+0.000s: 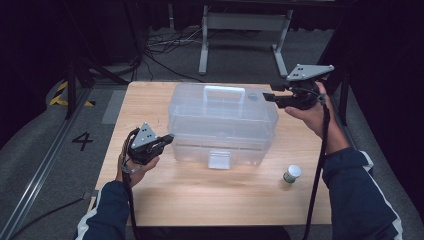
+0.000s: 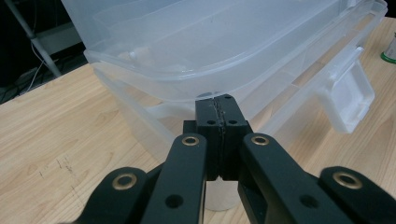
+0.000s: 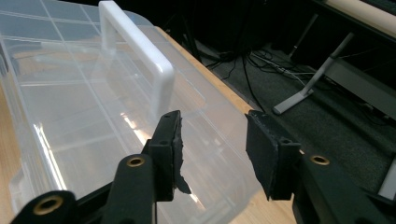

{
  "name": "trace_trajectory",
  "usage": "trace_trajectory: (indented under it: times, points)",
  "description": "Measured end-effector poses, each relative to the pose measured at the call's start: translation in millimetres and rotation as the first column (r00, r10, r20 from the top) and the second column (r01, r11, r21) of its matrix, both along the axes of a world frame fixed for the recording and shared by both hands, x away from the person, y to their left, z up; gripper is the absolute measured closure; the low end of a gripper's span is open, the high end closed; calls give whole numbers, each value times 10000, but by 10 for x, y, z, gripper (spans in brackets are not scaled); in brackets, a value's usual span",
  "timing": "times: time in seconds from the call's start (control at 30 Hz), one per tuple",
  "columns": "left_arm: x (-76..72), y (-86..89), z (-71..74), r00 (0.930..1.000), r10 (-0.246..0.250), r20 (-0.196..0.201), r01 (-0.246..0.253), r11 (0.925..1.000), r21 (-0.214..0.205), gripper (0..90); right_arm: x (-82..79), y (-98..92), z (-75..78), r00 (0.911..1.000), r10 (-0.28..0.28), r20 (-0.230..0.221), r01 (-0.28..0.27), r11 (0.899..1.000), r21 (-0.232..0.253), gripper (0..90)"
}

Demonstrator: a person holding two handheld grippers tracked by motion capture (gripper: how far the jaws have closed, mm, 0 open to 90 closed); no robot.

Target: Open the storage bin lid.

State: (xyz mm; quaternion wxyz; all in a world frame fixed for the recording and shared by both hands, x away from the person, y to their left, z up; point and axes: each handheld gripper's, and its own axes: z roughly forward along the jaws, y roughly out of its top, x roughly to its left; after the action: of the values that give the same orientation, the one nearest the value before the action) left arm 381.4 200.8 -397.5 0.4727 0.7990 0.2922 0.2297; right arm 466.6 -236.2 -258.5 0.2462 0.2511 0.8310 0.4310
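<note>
A clear plastic storage box (image 1: 220,125) with a white handle (image 1: 224,92) and a front latch (image 1: 219,160) stands mid-table. My left gripper (image 1: 169,138) sits at the box's left end, shut with nothing between its pads; in the left gripper view its tips (image 2: 219,101) meet the box (image 2: 196,51) just under the lid rim. My right gripper (image 1: 267,96) hovers at the box's far right corner, open and holding nothing. In the right gripper view its gripper (image 3: 212,135) stands wide over the lid's edge (image 3: 93,112), with the handle (image 3: 140,51) further ahead.
A small bottle (image 1: 291,173) with a white cap stands on the wooden table (image 1: 210,200) at the front right of the box; it also peeks in at the left gripper view's right edge (image 2: 390,49). Behind the table are a metal frame (image 1: 245,30) and floor cables (image 1: 165,47).
</note>
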Motion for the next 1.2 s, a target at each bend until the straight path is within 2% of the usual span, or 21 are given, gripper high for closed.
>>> trace_trajectory:
  times: [0.1, 0.23, 0.37, 0.5, 0.67, 0.8, 1.03, 1.2]
  points:
    - [0, -1, 6, 10000, 19, 24, -19, 10000, 19, 898, -32, -113, -29, 9999, -133, 23, 132, 9996, 247, 536]
    - [1, -4, 14, 10000, 45, 36, -45, 10000, -13, 898, -113, -289, -104, 9989, -412, 244, 408, 9990, 157, 524]
    - [3, -11, 20, 10000, 62, 55, -62, 10000, 15, 898, -188, -410, -174, 9980, -542, 335, 528, 9978, 408, 523]
    - [6, -9, 28, 9999, 73, 104, -74, 9999, 83, 898, -218, -473, -259, 9977, -628, 262, 618, 9974, 357, 522]
    - [13, -18, 50, 9997, 148, 188, -149, 9998, 89, 898, -249, -587, -388, 9968, -776, 166, 764, 9950, 643, 515]
    - [17, -20, 58, 9994, 231, 275, -233, 9997, 67, 898, -272, -617, -532, 9972, -752, -3, 751, 9959, 507, 492]
    - [17, -19, 61, 9993, 239, 296, -240, 9997, 47, 898, -300, -657, -813, 9975, -625, -340, 643, 9964, 561, 479]
    - [18, -20, 65, 9992, 240, 328, -243, 9997, 93, 898, -335, -634, -927, 9979, -482, -438, 503, 9976, 481, 466]
